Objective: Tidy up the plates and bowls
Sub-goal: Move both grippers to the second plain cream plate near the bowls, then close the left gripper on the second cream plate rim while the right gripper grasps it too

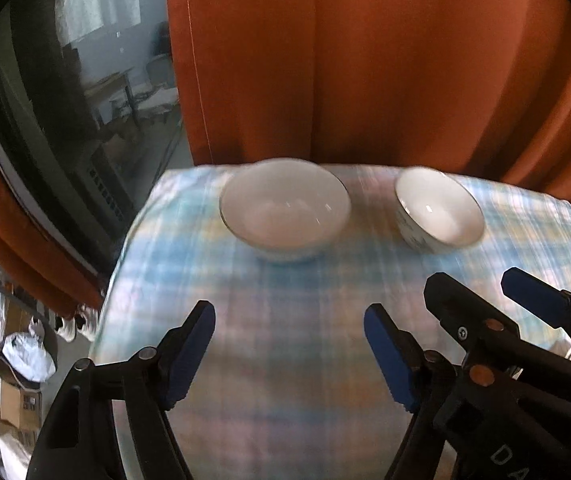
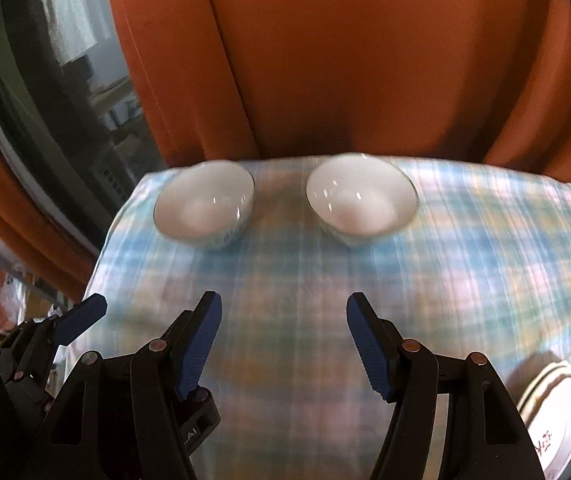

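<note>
Two white bowls stand side by side near the far edge of a plaid-clothed table. In the left wrist view the left bowl (image 1: 285, 212) lies straight ahead of my left gripper (image 1: 289, 340), which is open and empty, well short of it. The right bowl (image 1: 439, 216) sits ahead of my right gripper (image 1: 481, 292), seen at the right. In the right wrist view my right gripper (image 2: 285, 328) is open with nothing between its blue pads. It hangs short of the left bowl (image 2: 205, 210) and the right bowl (image 2: 361, 200). A stack of white plates (image 2: 553, 412) rests at the near right.
An orange curtain (image 1: 365, 60) hangs right behind the table's far edge. Left of it is a dark window (image 1: 85, 100). The plaid cloth (image 2: 305, 280) drops off at the left edge, with boxes and bags (image 1: 17, 360) on the floor below.
</note>
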